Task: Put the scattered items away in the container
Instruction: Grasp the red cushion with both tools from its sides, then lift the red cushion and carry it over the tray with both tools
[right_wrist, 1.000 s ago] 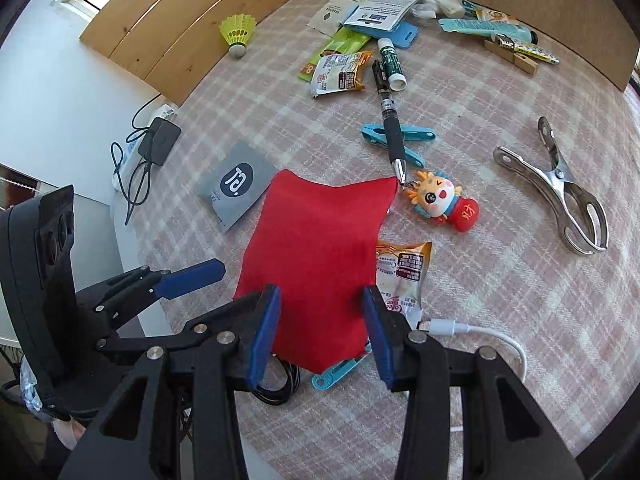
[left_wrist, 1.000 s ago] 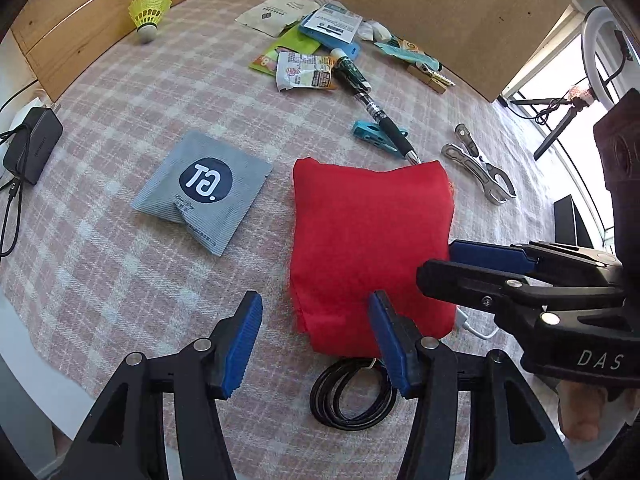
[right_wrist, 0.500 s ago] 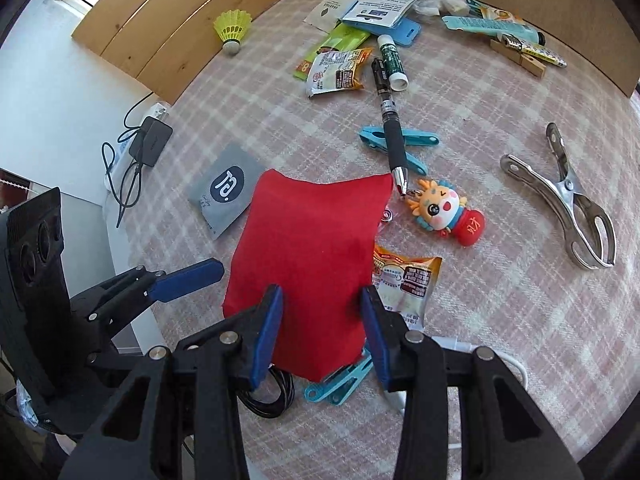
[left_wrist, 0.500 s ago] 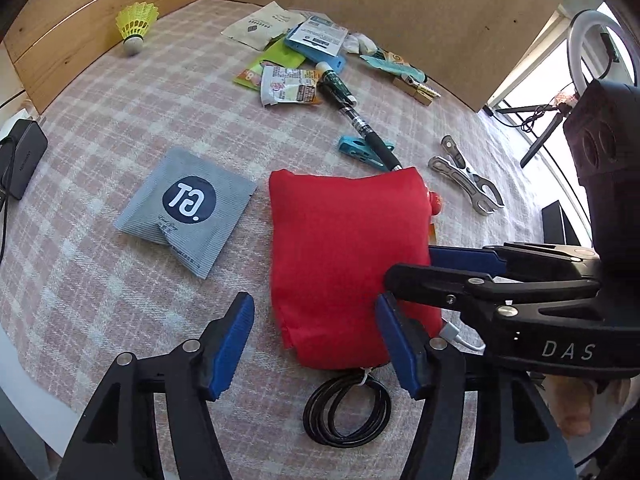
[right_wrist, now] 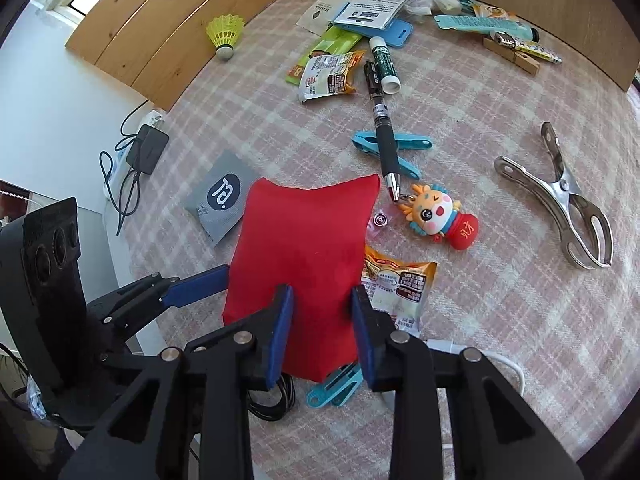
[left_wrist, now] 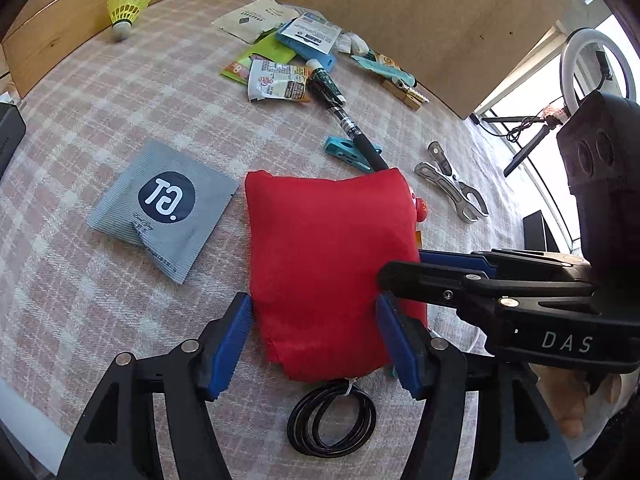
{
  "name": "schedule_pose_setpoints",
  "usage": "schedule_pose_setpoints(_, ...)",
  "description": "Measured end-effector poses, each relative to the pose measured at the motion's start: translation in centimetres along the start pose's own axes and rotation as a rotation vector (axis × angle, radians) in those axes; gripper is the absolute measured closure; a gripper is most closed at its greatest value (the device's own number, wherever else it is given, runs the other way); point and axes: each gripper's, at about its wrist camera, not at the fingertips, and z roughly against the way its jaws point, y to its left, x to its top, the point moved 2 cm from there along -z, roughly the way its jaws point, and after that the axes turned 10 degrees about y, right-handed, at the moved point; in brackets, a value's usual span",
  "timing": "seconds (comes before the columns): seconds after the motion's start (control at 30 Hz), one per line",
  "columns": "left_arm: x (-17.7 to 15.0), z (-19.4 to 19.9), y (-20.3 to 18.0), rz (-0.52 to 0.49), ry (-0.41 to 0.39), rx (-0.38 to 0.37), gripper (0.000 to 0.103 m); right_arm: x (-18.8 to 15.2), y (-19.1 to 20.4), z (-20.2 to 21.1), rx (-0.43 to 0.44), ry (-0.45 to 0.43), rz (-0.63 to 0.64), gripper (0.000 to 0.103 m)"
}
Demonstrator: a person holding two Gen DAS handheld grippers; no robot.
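A red cloth pouch (left_wrist: 324, 252) lies flat on the checked tablecloth, also in the right wrist view (right_wrist: 304, 248). My left gripper (left_wrist: 314, 340) is open, its blue pads either side of the pouch's near edge. My right gripper (right_wrist: 322, 330) is open and narrower, its pads over the pouch's near end. Scattered items lie around: a grey sachet (left_wrist: 164, 208), a coil of black bands (left_wrist: 332, 420), a dragon keychain (right_wrist: 436, 218), a snack packet (right_wrist: 400, 280), a black pen (right_wrist: 382, 136), a metal clip (right_wrist: 560, 196) and a teal clip (right_wrist: 336, 386).
At the back lie a yellow shuttlecock (left_wrist: 126, 10), paper packets, a blue card holder (right_wrist: 380, 16), a glue stick (right_wrist: 384, 64) and wooden pegs (right_wrist: 512, 56). Wooden boards wall the far side. A charger and cables (right_wrist: 140, 152) sit off the table's left edge. A white cable (right_wrist: 500, 360) lies near me.
Both grippers have moved in closer to the pouch's near edge. The right gripper's jaws have narrowed slightly over the pouch.
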Motion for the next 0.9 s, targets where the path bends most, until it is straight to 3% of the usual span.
schedule_pose_setpoints(0.47,-0.1,3.9,-4.7,-0.043,-0.073,-0.020,0.042,-1.7,0.2,5.7,0.033,-0.086,0.013,0.074)
schedule_pose_setpoints(0.67,-0.8,4.6,-11.1,-0.177,-0.112,-0.016,0.042,-6.0,-2.8,10.4,0.045,-0.169,-0.057,0.074)
schedule_pose_setpoints(0.9,-2.0,2.5,-21.8,-0.379,-0.069,-0.062,0.042,-13.8,-10.0,16.1,0.060,-0.294,-0.240,0.074)
